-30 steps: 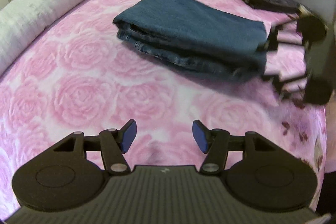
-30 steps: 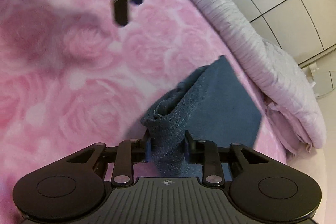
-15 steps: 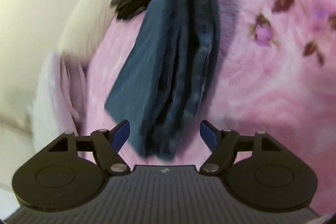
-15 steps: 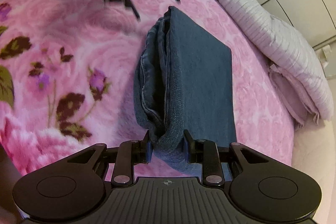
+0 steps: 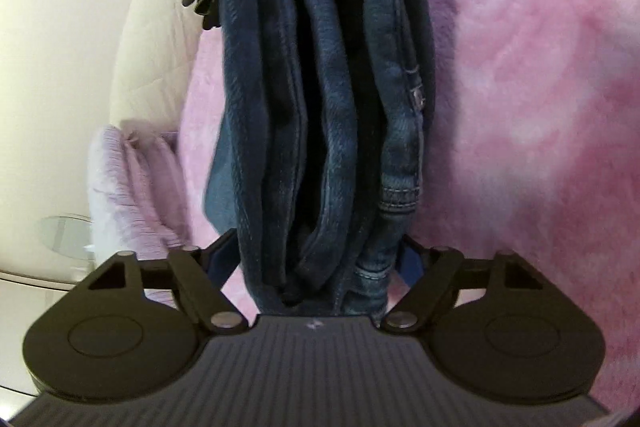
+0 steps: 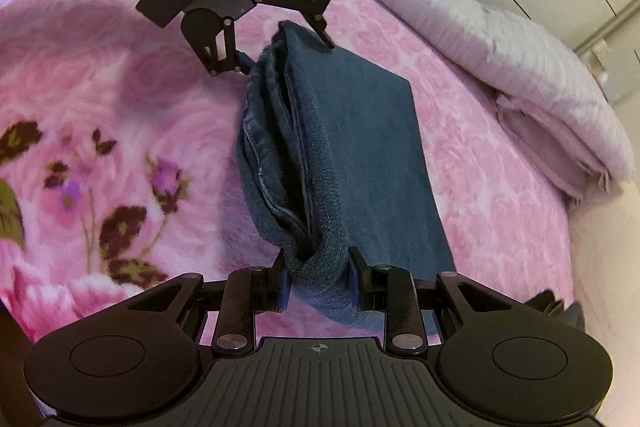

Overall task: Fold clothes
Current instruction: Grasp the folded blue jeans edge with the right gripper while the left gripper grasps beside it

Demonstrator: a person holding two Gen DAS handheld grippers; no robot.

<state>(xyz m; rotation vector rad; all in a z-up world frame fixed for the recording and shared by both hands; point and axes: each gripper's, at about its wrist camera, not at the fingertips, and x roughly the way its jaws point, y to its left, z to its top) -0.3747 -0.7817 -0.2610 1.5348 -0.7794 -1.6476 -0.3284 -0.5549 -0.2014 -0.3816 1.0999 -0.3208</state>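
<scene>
The right hand-held gripper (image 6: 318, 281) is clamped on one end of the folded jeans (image 6: 352, 147). The left hand-held gripper (image 5: 316, 259) straddles the opposite end, jaws wide, fabric between them. The jeans span both grippers above the pink floral bed cover (image 6: 100, 87).

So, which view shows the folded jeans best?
The right wrist view: it shows the jeans whole, lying between the right tool and the left tool over the pink blanket. The left wrist view shows only the layered edge of the jeans close up, running into the left tool.
</scene>
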